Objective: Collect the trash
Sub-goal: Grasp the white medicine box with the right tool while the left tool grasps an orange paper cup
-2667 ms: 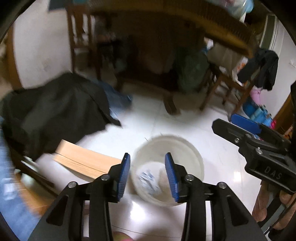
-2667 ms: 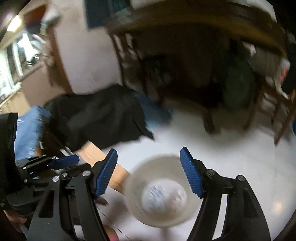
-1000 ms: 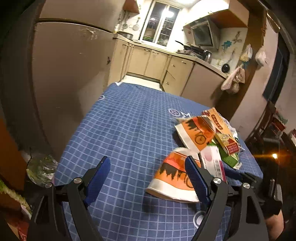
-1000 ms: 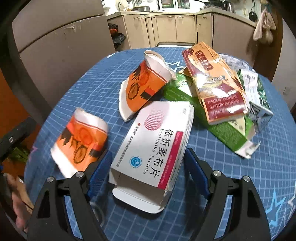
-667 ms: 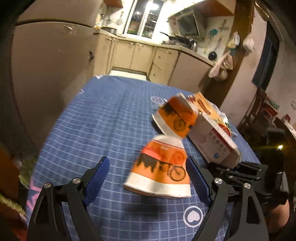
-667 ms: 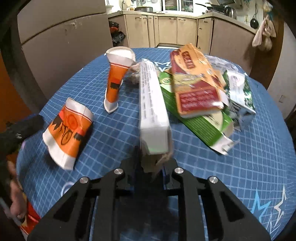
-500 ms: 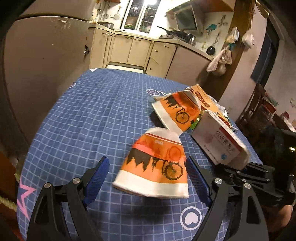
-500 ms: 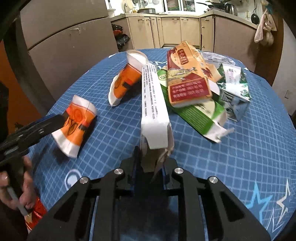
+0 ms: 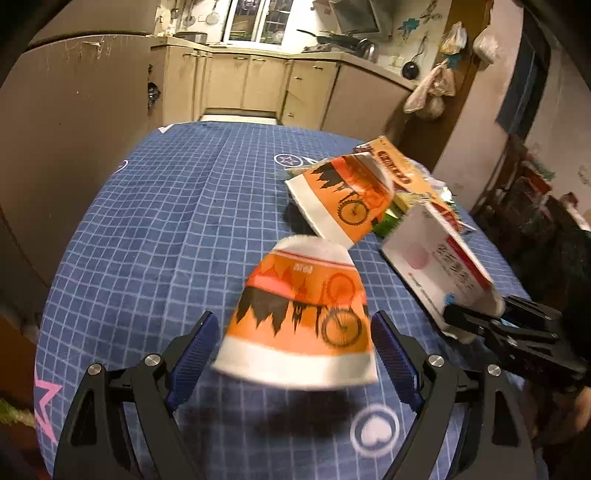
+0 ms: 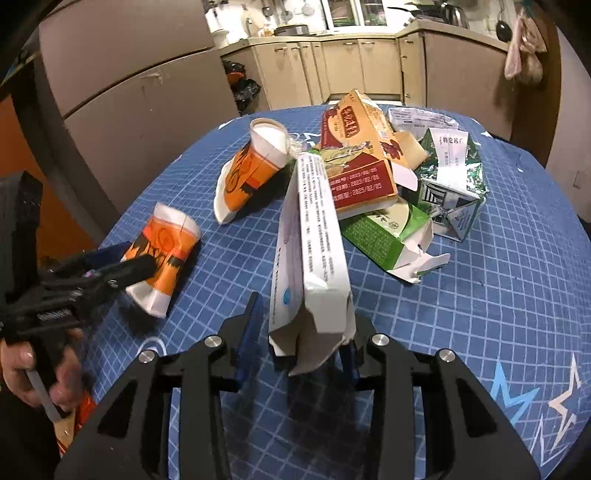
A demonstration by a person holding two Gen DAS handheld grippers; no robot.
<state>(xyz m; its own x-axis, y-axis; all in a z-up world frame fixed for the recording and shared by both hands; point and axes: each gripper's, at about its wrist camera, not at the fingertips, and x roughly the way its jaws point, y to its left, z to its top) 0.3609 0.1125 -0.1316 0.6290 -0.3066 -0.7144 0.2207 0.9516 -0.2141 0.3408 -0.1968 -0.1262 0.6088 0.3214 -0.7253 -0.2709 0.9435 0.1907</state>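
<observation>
Left gripper point(image 9: 293, 354) spread around flattened orange paper cup point(image 9: 301, 317) near table's edge; right gripper point(image 10: 304, 343) clamped on white cardboard medicine box point(image 10: 308, 243). Crushed flap liable to slip free.

Blue grid-patterned tablecloth point(image 9: 155, 229) fills the centre of both views, printed with stars and a heart roundel. Beige kitchen cabinets point(image 9: 258, 85) along the top of frame, window point(image 9: 258, 18) above them. Cloth bags point(image 9: 432, 92) hang upper right. Large grey-brown panel point(image 10: 122, 85) at upper left.

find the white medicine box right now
The white medicine box stands on edge between the right gripper jaws, near side of the table, beside the green carton.
</observation>
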